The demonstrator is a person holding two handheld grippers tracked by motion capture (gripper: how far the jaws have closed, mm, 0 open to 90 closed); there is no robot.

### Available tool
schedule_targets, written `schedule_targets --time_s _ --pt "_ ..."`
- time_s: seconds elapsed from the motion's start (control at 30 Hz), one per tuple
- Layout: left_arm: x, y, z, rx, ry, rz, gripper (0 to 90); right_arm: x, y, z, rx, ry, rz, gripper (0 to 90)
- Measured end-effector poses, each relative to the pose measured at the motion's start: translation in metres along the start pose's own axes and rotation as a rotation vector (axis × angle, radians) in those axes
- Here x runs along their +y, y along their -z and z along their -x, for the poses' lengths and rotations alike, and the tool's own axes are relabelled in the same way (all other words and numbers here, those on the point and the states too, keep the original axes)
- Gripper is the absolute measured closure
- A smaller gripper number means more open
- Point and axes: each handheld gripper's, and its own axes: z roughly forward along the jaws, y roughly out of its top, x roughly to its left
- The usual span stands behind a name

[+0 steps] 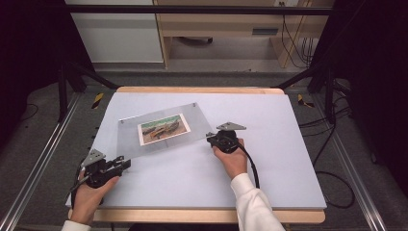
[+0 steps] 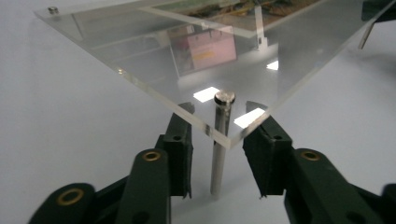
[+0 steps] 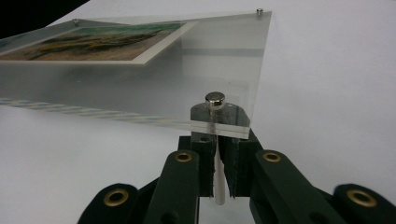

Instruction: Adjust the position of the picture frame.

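acrylic frame (image 1: 161, 130) stands mid-table | right gripper (image 3: 217, 175) clamps its near-corner post (image 3: 215, 154) | left gripper (image 2: 219, 154) gapes around opposite post (image 2: 218, 149), ungripped | lift still pending

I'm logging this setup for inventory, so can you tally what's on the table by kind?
Acrylic frame: 1
Photo: 1
Metal pins at the frame's corners: 4 ()
Handheld grippers: 2 (left, right)
Total: 8

Photo (image 1: 162, 128) subject too small to tell.
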Motion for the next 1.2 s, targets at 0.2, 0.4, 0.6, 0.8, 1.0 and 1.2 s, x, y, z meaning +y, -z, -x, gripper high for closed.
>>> schedule_targets --time_s 0.2,0.4,0.6,0.8,1.0,1.2 --pt "0.0008 0.0018 0.0017 0.005 0.019 0.032 71.4 0.0008 0.0002 0.0005 0.005 -0.008 0.003 83.6" --pt "0.0018 0.0054 -0.0003 0.011 0.046 0.068 83.8 0.0008 0.0001 0.0004 0.012 0.001 0.012 83.7" --pt "0.0020 0.0058 -0.0042 0.003 0.068 0.081 84.1 -0.0004 -0.0017 -0.0024 0.012 0.022 0.037 82.3" --pt "0.0030 0.0068 -0.0036 -0.002 0.069 0.089 84.1 0.0005 -0.0049 -0.0012 0.004 0.032 0.076 80.9" --pt "0.0034 0.0063 -0.0042 -0.007 0.072 0.089 83.4 0.0008 -0.0054 -0.0024 0.003 0.037 0.080 84.5" --pt "0.0069 0.0002 -0.0035 0.011 0.056 0.101 73.6 0.0050 -0.0042 -0.0029 0.005 0.038 0.072 84.7"
